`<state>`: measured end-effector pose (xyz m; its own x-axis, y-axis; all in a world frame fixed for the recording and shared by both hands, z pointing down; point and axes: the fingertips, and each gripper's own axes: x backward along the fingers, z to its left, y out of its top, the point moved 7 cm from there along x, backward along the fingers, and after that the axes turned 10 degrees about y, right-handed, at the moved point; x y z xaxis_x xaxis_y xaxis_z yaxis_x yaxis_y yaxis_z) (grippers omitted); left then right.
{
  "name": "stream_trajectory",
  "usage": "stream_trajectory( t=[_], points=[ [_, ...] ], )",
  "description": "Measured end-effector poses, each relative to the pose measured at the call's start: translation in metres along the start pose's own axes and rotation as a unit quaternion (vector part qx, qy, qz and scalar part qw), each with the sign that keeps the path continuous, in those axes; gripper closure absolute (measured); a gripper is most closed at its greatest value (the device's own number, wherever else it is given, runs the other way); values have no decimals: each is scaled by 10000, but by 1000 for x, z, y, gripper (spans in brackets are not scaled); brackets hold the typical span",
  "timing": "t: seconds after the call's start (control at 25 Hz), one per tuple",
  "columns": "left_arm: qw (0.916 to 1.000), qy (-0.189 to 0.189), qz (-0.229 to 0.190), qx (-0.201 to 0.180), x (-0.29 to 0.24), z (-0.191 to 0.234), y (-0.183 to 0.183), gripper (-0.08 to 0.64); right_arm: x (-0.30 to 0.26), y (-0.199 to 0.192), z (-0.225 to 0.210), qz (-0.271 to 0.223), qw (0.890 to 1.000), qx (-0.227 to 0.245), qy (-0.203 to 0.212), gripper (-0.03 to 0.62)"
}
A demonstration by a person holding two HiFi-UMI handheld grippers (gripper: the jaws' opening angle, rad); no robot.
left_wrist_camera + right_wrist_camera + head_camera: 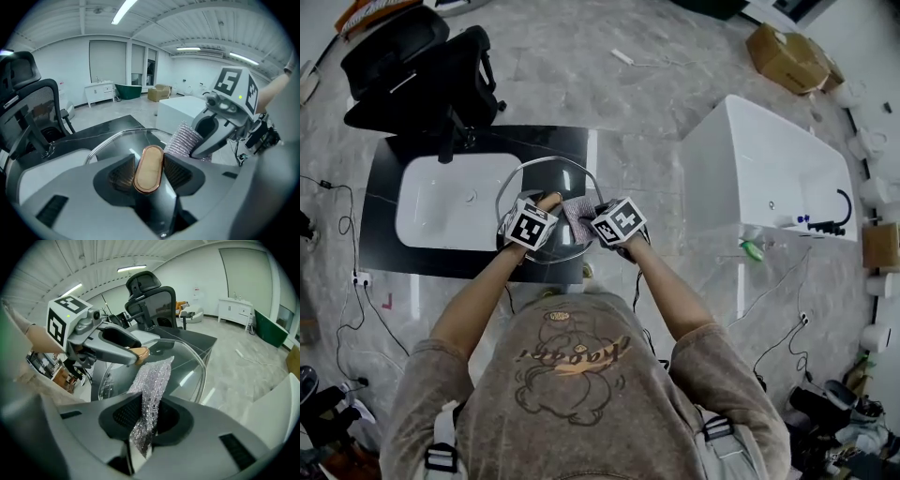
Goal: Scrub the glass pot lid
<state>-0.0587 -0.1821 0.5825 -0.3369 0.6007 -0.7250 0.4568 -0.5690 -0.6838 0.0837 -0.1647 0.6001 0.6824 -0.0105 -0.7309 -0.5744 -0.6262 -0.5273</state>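
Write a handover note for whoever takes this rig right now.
Left tool: shut on the handle of the glass pot lid, holding it over the black counter by the sink.
Right tool: shut on a silver scrub cloth, its free end against the glass.
Done: both grips set; how much is scrubbed cannot be told.
To do: scrub the lid, set it down.

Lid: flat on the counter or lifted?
Lifted, tilted: left gripper clamps the glass pot lid by its wooden knob, above the counter.
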Motion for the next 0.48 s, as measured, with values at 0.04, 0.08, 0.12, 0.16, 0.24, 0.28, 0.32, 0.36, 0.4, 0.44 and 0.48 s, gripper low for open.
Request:
stream_trajectory(
  t=[0.04,0.08,0.12,0.16,0.24,0.28,0.32,0.36,0.4,0.44,0.48],
  points=[
    [10000,-25,50,-21,1,0,1,355,-1,-1,4,19,10000,-50,-59,512],
    [9999,-46,101,-48,2,0,1,356,-2,-2,7,49,9998,-95,-145,512],
    [9999,-56,131,-77,2,-1,1,357,-2,-2,11,83,9996,-113,-256,512],
    [9998,-57,141,-98,2,0,1,359,-2,-1,15,121,9992,-99,-369,512],
    [9998,-71,148,-101,0,-1,2,360,-4,-1,25,200,9986,-58,-480,512],
    [9998,-90,154,-88,1,-2,2,360,-7,-1,30,225,9986,-63,-472,512],
    [9998,-115,171,-68,1,-2,3,360,-11,-1,35,235,9987,-76,-456,512],
    [9997,-140,192,-45,2,-2,4,360,-14,-1,39,236,9987,-83,-453,512],
    [9996,-161,214,-19,2,-2,5,360,-16,-1,42,232,9986,-85,-460,512],
    [9995,-183,250,8,1,-2,6,360,-18,0,44,230,9986,-90,-464,512],
    [9993,-213,310,30,2,-1,7,360,-20,2,46,235,9986,-106,-456,512]
  ],
)
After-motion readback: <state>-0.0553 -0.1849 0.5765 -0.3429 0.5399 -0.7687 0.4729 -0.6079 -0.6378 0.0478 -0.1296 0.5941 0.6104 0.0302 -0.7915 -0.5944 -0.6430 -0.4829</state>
